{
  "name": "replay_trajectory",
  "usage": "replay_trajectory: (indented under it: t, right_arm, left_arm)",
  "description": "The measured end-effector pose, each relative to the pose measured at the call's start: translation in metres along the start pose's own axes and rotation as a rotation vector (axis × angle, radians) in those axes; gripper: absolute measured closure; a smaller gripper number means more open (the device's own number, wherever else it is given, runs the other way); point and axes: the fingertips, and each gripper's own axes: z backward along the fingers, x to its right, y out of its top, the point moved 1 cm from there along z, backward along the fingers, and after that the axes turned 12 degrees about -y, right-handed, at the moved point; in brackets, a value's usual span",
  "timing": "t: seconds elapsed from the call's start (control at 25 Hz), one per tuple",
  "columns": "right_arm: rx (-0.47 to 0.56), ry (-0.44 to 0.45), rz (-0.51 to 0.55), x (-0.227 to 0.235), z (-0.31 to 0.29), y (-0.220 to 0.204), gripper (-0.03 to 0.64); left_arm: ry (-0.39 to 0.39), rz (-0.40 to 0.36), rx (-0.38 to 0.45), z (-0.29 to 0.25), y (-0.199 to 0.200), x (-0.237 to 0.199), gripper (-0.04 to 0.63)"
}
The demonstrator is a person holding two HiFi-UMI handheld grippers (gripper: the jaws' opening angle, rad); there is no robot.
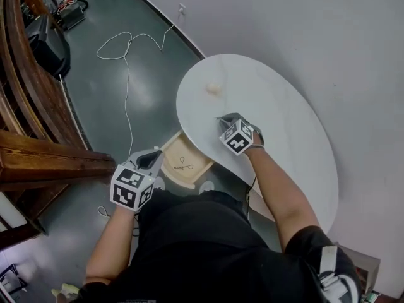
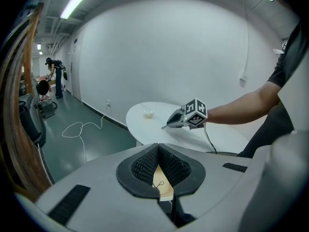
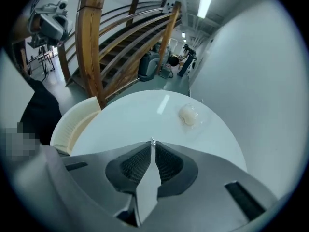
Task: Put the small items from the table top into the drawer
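Cable (image 1: 127, 81) loops across green floor (image 1: 95, 90) beside white oval table (image 1: 278, 106).

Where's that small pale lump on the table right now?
In the head view the pale lump lies on the white table's far-left part, beyond the right gripper and apart from it, farther from the person than the open drawer.

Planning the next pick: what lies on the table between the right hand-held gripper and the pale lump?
Only bare table top separates the right hand-held gripper from the pale lump; the right gripper view and head view both show it.
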Motion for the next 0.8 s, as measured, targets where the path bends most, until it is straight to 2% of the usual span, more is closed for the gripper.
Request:
replay_trajectory:
  t: [0.2, 0.32, 0.6, 0.8]
  right_arm:
    - [-0.014, 0.091, 0.190, -0.003, -0.020, -0.002, 0.567]
    - [-0.015, 0.124, 0.248, -0.004, -0.028, -0.002, 0.549]
    - [-0.037, 0.231, 0.270, -0.007, -0.034, 0.002, 0.551]
    - [-0.064, 0.272, 0.202, -0.008, -0.035, 0.002, 0.581]
  left_arm:
    - [0.050, 0.031, 0.016, 0.005, -0.002, 0.002, 0.580]
    - [0.077, 0.048, 0.025, 0.009, -0.005, 0.000, 0.580]
    - [0.107, 0.076, 0.031, 0.017, -0.010, -0.005, 0.580]
    - [0.094, 0.082, 0.021, 0.016, -0.014, -0.007, 0.580]
